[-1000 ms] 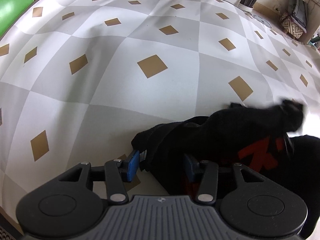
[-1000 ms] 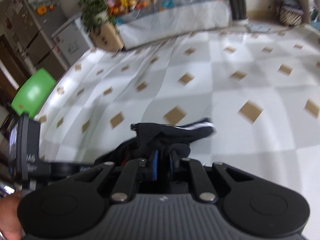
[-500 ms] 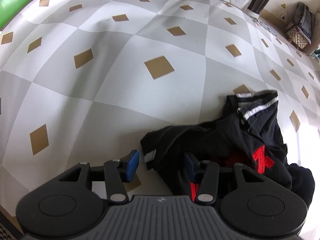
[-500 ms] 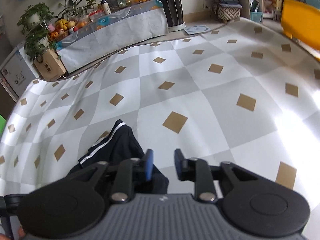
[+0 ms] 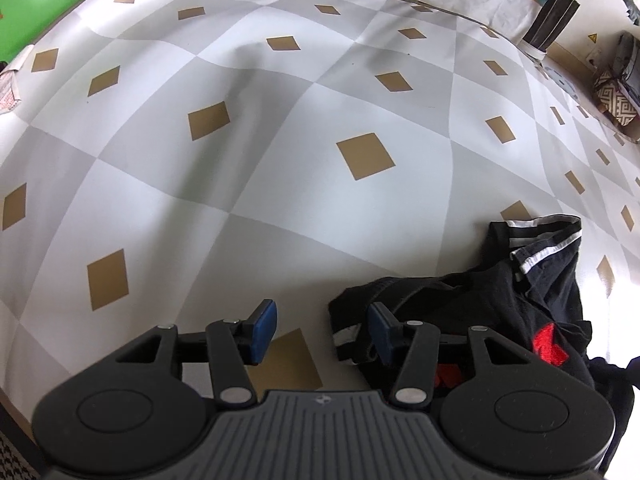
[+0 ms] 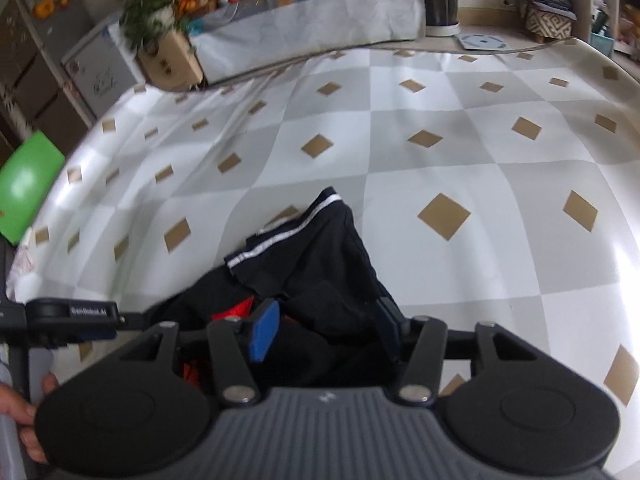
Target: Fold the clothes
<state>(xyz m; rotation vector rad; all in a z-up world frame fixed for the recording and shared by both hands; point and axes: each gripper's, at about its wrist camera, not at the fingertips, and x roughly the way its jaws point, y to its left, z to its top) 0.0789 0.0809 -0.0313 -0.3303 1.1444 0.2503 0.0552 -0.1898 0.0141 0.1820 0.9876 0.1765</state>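
Risk 1: the crumpled black garment with white stripe trim and a red print (image 5: 500, 300) lies bunched, so a pinch now would likely catch 2 or more layers and drag the heap instead of 1 edge.
Risk 2: the right gripper (image 6: 326, 328) has its jaws opening over the cloth; a fold could snag on a blue pad as it moves off.
Garment place: on the grey-and-white checked sheet with tan diamonds (image 5: 280, 168), striped hem lying on the far side of the heap.
Left gripper (image 5: 320, 326): jaws spread, pinching nothing; the garment's near corner lies just by the right-hand pad, bare sheet under the rest of the gap.
Right gripper relation: directly above the heap, black cloth visible between the pads, neither pad pressing it.
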